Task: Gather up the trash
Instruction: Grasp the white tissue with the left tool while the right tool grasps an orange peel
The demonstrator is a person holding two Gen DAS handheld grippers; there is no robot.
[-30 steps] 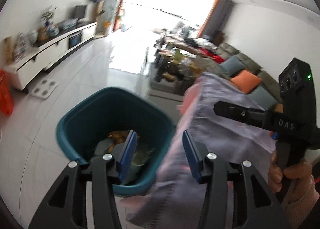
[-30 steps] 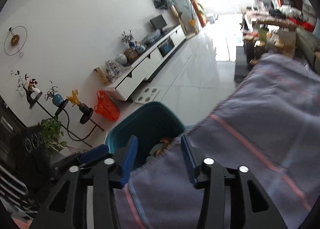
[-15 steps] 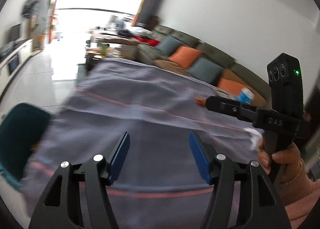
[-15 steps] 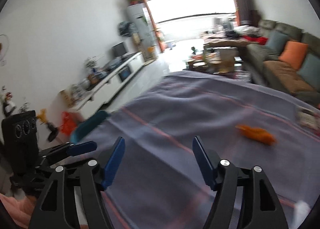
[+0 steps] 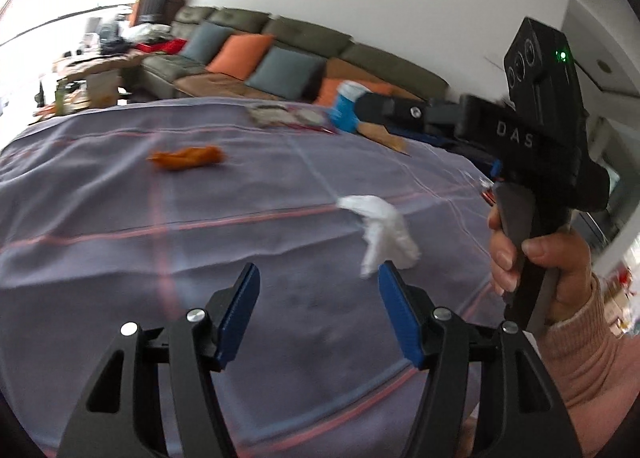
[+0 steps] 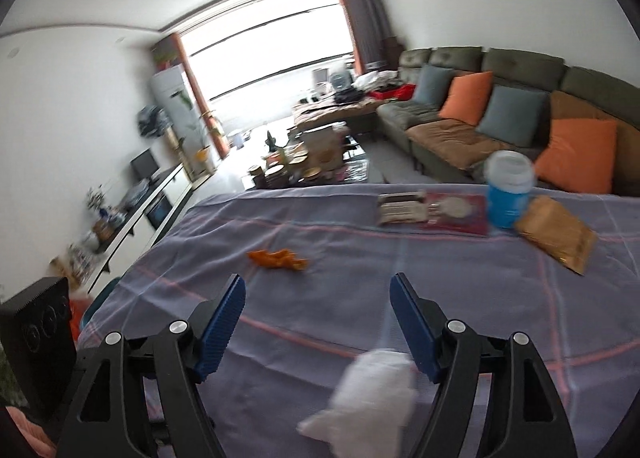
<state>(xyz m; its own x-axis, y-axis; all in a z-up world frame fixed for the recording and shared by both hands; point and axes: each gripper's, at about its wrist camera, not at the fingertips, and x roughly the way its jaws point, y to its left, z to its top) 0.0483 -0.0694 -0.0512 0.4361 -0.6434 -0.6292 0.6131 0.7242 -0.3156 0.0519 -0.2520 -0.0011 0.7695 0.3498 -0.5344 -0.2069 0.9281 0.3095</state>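
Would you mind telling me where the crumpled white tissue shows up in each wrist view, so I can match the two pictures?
Left wrist: the tissue lies on the cloth right of centre, just above the right fingertip.
Right wrist: the tissue is blurred at the bottom, low between the fingers, nearer the right one.
Shared landmark: the orange peel, farther out on the cloth and left of the tissue in both views.
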